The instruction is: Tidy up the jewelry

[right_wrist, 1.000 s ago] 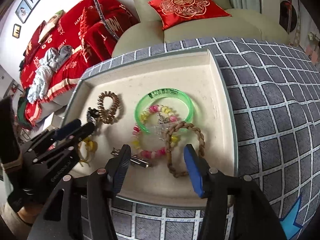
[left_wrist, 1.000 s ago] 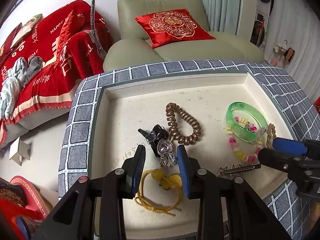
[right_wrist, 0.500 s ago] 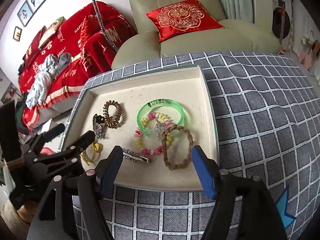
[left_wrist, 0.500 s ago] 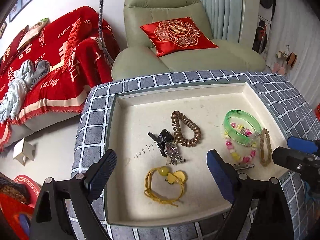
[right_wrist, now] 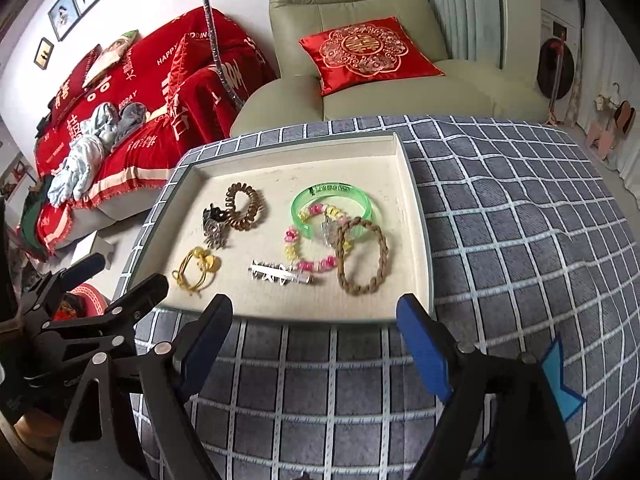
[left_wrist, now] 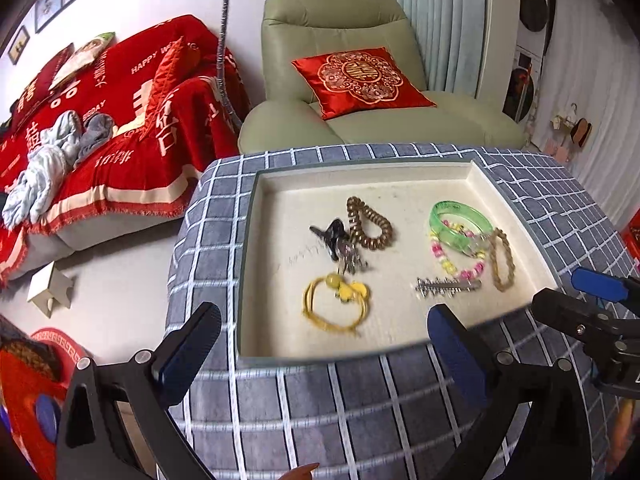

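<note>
Right wrist view, contents of shallow cream tray (right_wrist: pixel 416 216) set on a grey checked cloth (right_wrist: pixel 520 240):

- Green bangle (right_wrist: pixel 362 197), far right part of tray. Rigid, likely smooth and slippery; best pinched across the band's wall.
- Pink-and-yellow bead bracelet (right_wrist: pixel 306 266), its far side overlapping the bangle. Limp, light; take at a bare stretch of beads away from the overlap.
- Braided brown cord loop (right_wrist: pixel 382 258), lying over bangle and beads. Soft, probably snags its neighbours when lifted.
- Silver hair clip (right_wrist: pixel 280 273), near edge, apart from the rest. Flat and thin; grip across its narrow width.
- Yellow cord tie (right_wrist: pixel 196 270), near left. Soft, weightless.
- Bronze spiral hair tie (right_wrist: pixel 244 210), touching a dark clip with silver charm (right_wrist: pixel 214 228). Springy coil; charm looks delicate.

Right gripper (right_wrist: pixel 316 340): fingers spread wide, empty, hovering short of the tray's near rim. Left gripper (left_wrist: pixel 324 344): fingers likewise wide apart, holding nothing, before the near rim.

Status, judged: nothing yet sorted; the three tangled bracelets need separating first.
</note>
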{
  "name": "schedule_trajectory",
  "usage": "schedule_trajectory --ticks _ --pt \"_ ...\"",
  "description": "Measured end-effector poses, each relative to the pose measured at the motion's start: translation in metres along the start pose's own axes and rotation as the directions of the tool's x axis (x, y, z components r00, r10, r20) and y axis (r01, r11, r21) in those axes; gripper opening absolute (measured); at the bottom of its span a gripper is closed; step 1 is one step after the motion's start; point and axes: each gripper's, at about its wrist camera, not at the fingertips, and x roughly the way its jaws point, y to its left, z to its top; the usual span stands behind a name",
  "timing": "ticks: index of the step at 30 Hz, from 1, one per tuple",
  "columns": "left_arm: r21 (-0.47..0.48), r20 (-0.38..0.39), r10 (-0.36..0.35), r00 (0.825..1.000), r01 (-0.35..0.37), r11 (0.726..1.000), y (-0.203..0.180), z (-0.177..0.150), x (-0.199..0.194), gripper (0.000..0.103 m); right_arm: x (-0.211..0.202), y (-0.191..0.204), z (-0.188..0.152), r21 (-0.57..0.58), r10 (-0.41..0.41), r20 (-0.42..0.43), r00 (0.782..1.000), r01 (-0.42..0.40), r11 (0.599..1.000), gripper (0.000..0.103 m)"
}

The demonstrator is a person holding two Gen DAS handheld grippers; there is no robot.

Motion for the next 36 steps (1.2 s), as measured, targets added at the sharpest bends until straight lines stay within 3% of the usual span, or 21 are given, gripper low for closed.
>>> schedule_trajectory --ticks 6,7,13,24,36 --pt "-0.010 0.041 0.042 0.998 -0.042 0.999 -0.004 -0.029 -0.022 0.103 -0.017 0.003 -0.024 0.008 -0.059 0.064 0.996 0.058 0.998 0.090" --pt "-0.006 0.053 0.059 0.997 -0.059 0.998 -0.006 -0.036 -0.026 0.103 -0.020 0.002 -0.029 0.016 -0.073 0.082 0.994 0.072 0.997 0.103" --pt "-0.049 0.050 0.068 0.996 -0.066 0.997 -0.002 -0.062 -0.034 0.103 -0.030 0.000 -0.050 0.036 -0.124 0.144 0.982 0.120 0.992 0.103" --pt "-0.081 0.093 0.106 0.990 -0.099 0.992 0.001 -0.075 -0.053 0.103 -0.047 0.010 -0.073 -0.042 -0.208 0.220 0.953 0.223 0.974 0.103" --pt "-0.059 0.100 0.113 0.989 -0.108 0.992 -0.006 -0.080 -0.060 0.103 -0.055 0.015 -0.078 -0.083 -0.209 0.240 0.948 0.235 0.968 0.103"
